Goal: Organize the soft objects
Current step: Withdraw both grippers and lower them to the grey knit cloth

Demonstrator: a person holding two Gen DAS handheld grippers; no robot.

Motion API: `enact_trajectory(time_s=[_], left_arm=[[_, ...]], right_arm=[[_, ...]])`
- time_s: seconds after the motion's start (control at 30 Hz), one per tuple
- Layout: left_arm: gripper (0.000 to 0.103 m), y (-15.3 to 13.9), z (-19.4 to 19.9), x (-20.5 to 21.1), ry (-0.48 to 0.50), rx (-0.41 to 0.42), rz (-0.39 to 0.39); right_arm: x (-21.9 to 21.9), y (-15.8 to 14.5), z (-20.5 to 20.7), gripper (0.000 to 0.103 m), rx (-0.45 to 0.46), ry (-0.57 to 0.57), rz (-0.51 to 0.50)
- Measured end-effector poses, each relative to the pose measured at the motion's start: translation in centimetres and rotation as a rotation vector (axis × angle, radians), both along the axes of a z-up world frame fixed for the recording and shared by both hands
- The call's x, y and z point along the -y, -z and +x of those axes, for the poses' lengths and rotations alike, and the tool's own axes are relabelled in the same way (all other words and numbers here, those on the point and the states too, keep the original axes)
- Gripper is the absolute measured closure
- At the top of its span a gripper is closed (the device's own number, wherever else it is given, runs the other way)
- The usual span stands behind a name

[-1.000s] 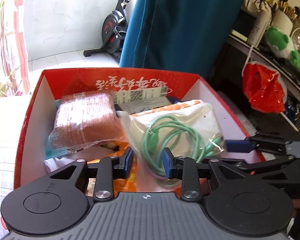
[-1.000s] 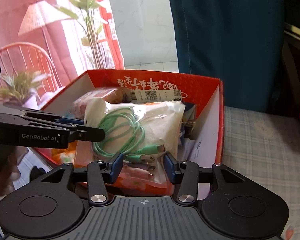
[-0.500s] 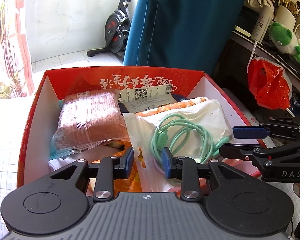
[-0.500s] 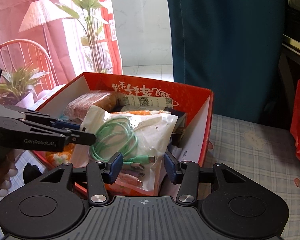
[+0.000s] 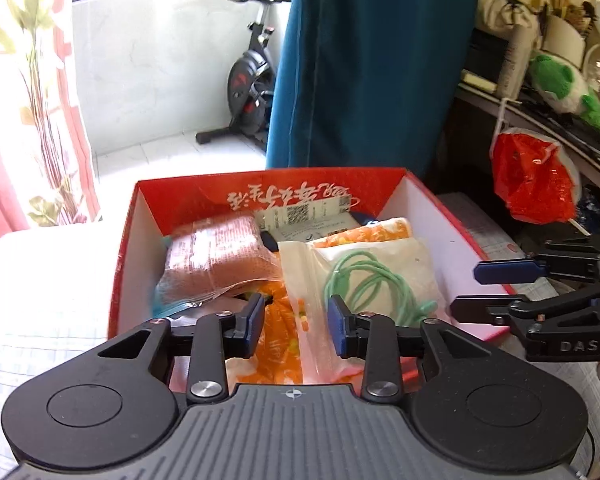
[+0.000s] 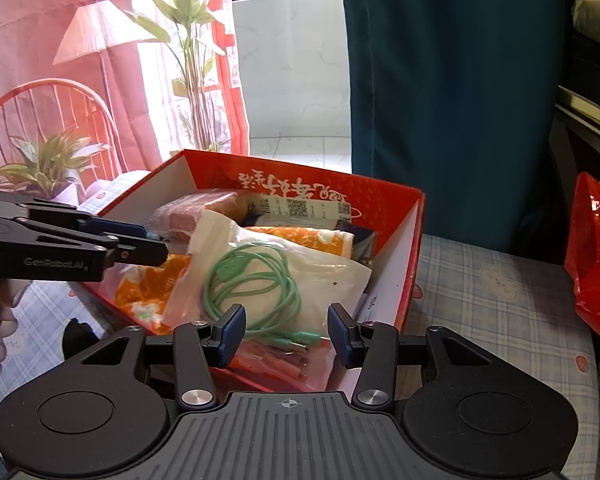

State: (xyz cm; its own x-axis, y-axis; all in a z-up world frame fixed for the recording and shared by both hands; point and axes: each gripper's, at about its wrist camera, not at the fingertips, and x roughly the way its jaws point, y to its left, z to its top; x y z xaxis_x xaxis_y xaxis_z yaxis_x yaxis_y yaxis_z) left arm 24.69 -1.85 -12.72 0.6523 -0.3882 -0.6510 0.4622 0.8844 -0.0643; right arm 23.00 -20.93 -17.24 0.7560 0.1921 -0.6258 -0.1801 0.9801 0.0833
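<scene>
Box: we see an open red cardboard box (image 6: 414, 240), rectangular, white inside walls, pale printed characters on the far inner wall; it sits on a checked cloth (image 6: 500, 292) with small bear prints.
Cable bag: a white, slightly crinkled plastic bag (image 6: 332, 280) lies on top of the contents toward the box's right half; a coil of mint-green cable (image 6: 251, 280) rests inside it, plugs at the near end.
Orange fabric: soft orange-and-white printed cloth (image 6: 300, 238) shows under and behind the cable bag.
Pink pack: a squarish pinkish packet in clear film (image 5: 215, 256) fills the left rear of the box, glossy and creased.
Label: a white paper label with a QR code (image 6: 300, 206) leans at the far wall.
Left gripper (image 5: 295, 320): black frame, blue ribbed pads; we note the jaws opening, pads apart above the near edge of the box. The translucent edge of the cable bag appears between them, but we see no pad pressing on it.
Right gripper (image 6: 285, 332): same build, fingers spread above the near right corner of the box; the cable plugs lie below the gap, untouched as far as we can tell.
Surroundings: teal curtain (image 6: 440, 80) behind the box; red plastic bag (image 5: 532, 184) hanging at right; exercise bike (image 5: 247, 92) near the far wall; a potted plant (image 6: 47, 164) at left.
</scene>
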Motion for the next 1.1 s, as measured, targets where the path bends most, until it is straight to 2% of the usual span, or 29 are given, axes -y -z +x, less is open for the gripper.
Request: enact_trajectory(time_s=[0.03,0.1,0.4,0.47,0.53,0.57,0.77,0.9,1.1], left_arm=[[0.062,-0.4,-0.5,-0.2,-0.003,0.013,0.002],[0.051,-1.0,-1.6,-0.5,-0.011,0.043,0.009],[0.004,-2.1,-7.1,-2.3,-0.047,0.162,0.031],[0.0,-1.9,-8.5,-2.6,-0.052,0.19,0.043],[0.0,-1.7,-10.0,-2.8,-0.046,0.207,0.06],[0.0,-1.4,-10.5,-2.9,-0.042,0.212,0.07],[0.0,1.4,-12.7,-3.9,-0.114,0.171,0.124],[0.0,3.8,-13.6,-5.1,-0.163,0.137,0.09],[0.0,7.3,-13.7,-5.5,-0.194,0.077,0.091]], right_arm=[[-0.1,-0.1,-0.3,0.059,0.004,0.0,0.001],[-0.4,-0.3,-1.0,0.056,0.011,0.004,0.007],[-1.3,-0.3,-5.2,0.027,0.065,0.033,0.042],[-1.6,0.1,-6.2,0.018,0.08,0.035,0.038],[-1.9,0.4,-7.3,0.003,0.102,0.048,0.036],[-2.0,0.7,-7.8,0.0,0.115,0.057,0.039],[-1.5,2.9,-10.1,0.001,0.127,0.091,0.117],[-1.3,5.6,-11.2,0.0,0.136,0.144,0.143],[-1.2,10.9,-12.0,0.0,0.043,0.226,0.166]])
